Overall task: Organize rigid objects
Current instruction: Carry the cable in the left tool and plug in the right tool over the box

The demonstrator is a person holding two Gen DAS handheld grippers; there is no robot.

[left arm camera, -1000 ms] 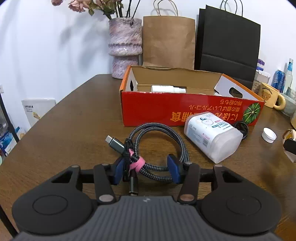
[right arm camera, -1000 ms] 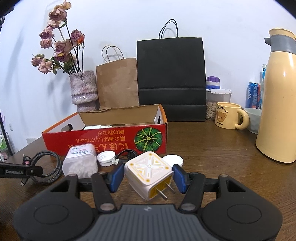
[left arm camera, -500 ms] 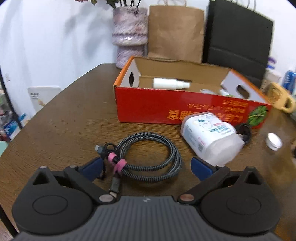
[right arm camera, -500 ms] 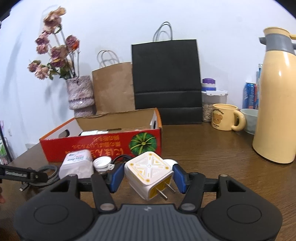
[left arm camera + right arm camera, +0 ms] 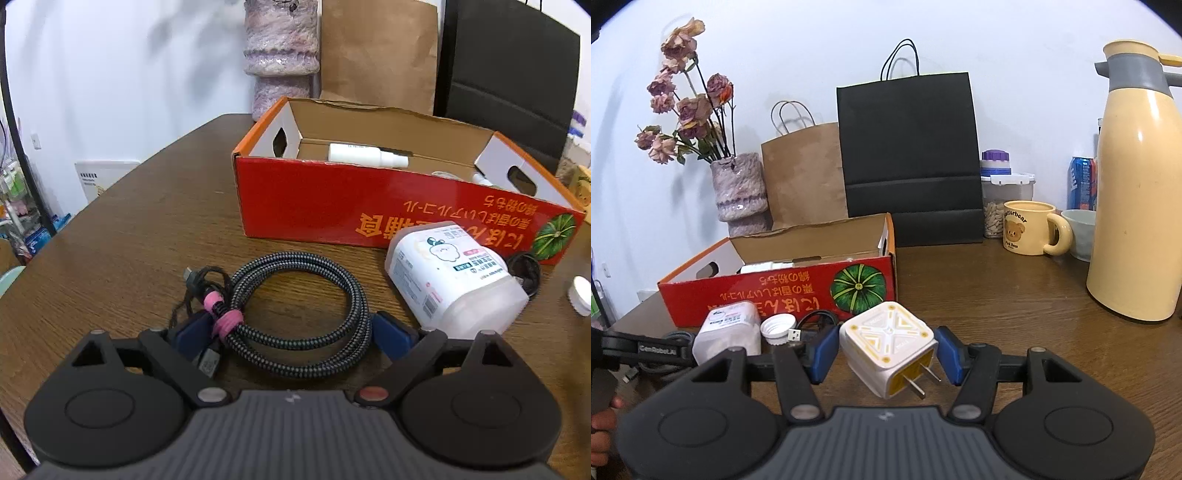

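Jaws closing round coiled cable (image 5: 295, 314), box (image 5: 369, 206) beyond

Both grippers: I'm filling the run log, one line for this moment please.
left gripper: closing around coiled cable | right gripper: shut on charger plug | red box: open

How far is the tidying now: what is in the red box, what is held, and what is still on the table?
Done: a white spray bottle lies in the red box. In hand: the right gripper clamps the plug adapter; the left gripper is closing around the coiled cable on the table. Left: the white container and a white cap.
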